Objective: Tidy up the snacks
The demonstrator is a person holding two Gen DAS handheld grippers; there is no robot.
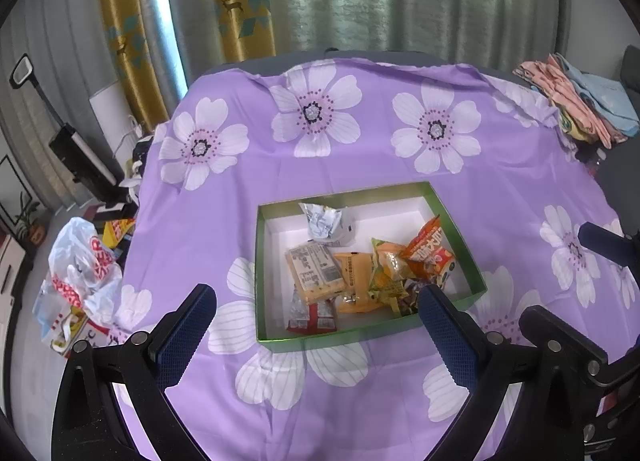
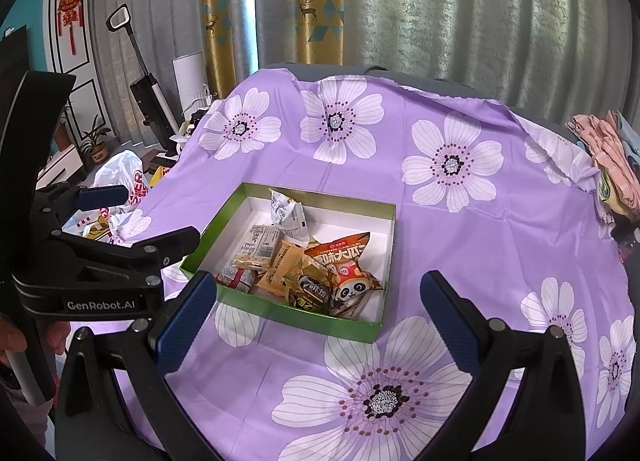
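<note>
Our two black grippers, blue-padded fingers wide, empty.
Left gripper (image 1: 316,301) and right gripper (image 2: 318,297) above green cardboard box (image 1: 262,273) of snack packets (image 1: 316,271) on purple floral desk cloth (image 1: 360,141).

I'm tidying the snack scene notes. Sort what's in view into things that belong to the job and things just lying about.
Belongs to the job:
green box
snack packets inside it
left gripper, fingers apart, empty
right gripper, fingers apart, empty

Just lying about:
flowered cloth
plastic bag on the floor
folded clothes
vacuum cleaner
curtains
</note>
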